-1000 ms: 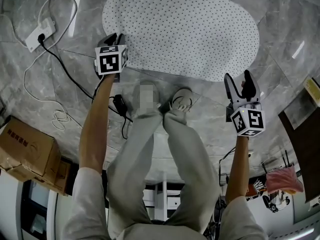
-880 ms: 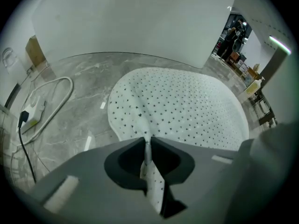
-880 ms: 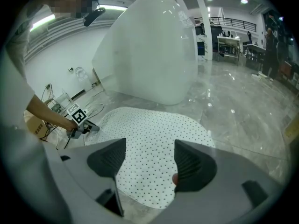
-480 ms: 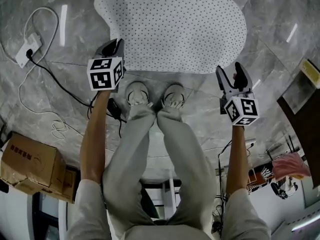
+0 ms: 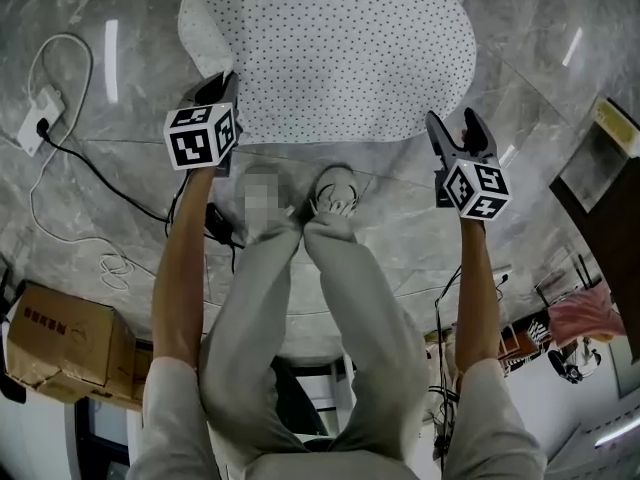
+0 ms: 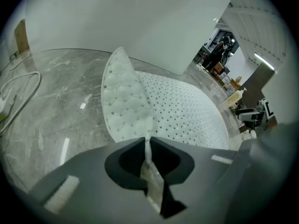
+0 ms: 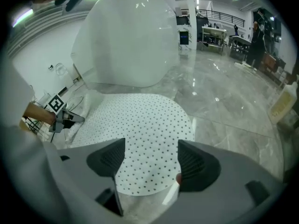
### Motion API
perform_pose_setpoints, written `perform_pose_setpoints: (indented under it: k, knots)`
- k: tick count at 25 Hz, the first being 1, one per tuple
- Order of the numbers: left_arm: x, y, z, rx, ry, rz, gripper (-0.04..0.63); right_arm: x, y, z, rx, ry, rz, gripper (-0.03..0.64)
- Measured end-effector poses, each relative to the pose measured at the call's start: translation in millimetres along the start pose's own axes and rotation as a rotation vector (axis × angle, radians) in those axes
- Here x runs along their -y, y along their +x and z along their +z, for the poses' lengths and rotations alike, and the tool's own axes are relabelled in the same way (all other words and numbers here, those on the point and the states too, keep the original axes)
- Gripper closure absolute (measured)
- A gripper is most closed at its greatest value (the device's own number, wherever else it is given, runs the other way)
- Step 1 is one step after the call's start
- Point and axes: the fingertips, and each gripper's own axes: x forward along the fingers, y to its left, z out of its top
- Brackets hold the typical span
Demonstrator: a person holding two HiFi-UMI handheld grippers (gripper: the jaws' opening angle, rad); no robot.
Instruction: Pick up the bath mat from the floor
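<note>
Plainly, bath mat [image 6: 187,111] edge sits pinched between left gripper [image 6: 147,143] jaws.

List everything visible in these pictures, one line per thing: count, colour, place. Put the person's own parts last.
floor: one, grey marble, under everything.
bath mat: one, white with dark dots, on the floor ahead of the feet, left corner lifted.
bathtub: one, white, behind the mat.
power strip: one, white, floor at far left.
cable: one, black, from the strip toward the feet.
cardboard box: one, brown, lower left.
cloth: one, pink, lower right.
legs: two, light grey trousers, centre.
left gripper: one, dark grey, jaws shut on the mat's corner.
right gripper: one, dark grey, jaws open by the mat's near right edge.
</note>
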Motion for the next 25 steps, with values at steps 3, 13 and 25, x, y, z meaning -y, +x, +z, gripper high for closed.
perform_pose_setpoints:
  k: [3, 13, 25]
  knots:
    - [1.0, 0.6, -0.2, 0.010, 0.003, -0.009, 0.552, 14.8, 12.1, -11.4, -0.031, 0.030, -0.022, 0.292]
    - [-1.6, -0.4, -0.5, 0.023, -0.016, -0.010, 0.552, 52.1, 65.5, -27.9, -0.146, 0.083, -0.064, 0.276]
    - [-0.7, -0.7, 0.5, 0.047, -0.030, 0.010, 0.552, 61.2, 79.3, -38.1, -0.258, 0.076, -0.099, 0.278]
